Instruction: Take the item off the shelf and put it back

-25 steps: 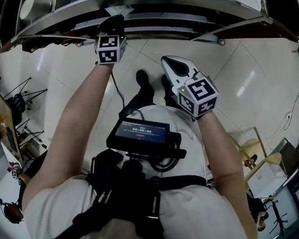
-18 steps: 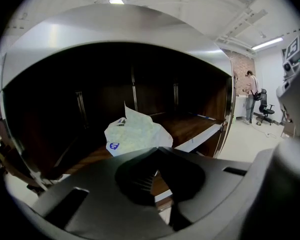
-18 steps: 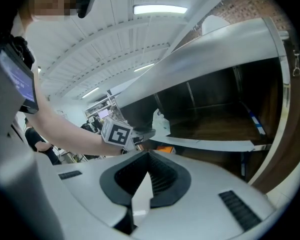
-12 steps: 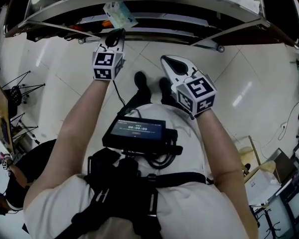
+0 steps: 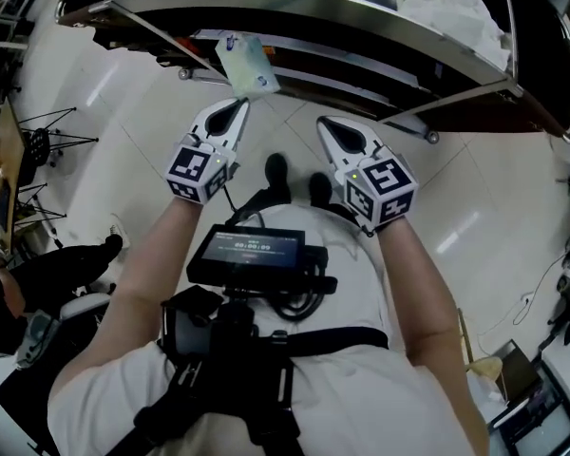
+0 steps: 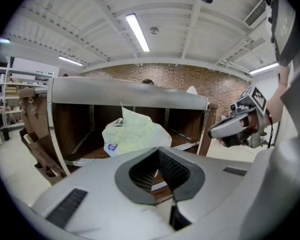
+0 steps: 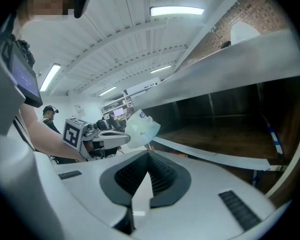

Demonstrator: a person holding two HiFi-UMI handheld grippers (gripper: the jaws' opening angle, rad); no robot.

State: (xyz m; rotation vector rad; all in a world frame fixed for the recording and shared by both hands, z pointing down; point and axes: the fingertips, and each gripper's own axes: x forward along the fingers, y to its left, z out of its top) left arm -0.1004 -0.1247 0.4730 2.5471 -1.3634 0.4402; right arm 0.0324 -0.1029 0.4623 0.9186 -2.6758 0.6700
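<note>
Quick update from my end. Compared with a second ago, the left gripper (image 5: 237, 103) has come back out from under the shelf (image 5: 361, 19). Back then its tips were tucked up against the shelf's front edge and I couldn't see anything in them. Now it sits lower in the head view, out over the floor, with a pale green packet (image 5: 248, 62) sticking up from its tips. The right gripper (image 5: 326, 123) has barely budged, just shifted a little alongside.

State-wise, the left gripper is clamped on the packet's bottom edge. In the left gripper view the ribbed pads are pressed together and the crinkly packet fans out right above them, a small blue logo at its lower left. The right gripper's jaws are closed on each other with nothing between them.

So the packet is off the boards, held in the air just in front of the shelf's open side. In the right gripper view it shows at the left gripper's tips, clear of the shelf's metal rim.
</note>
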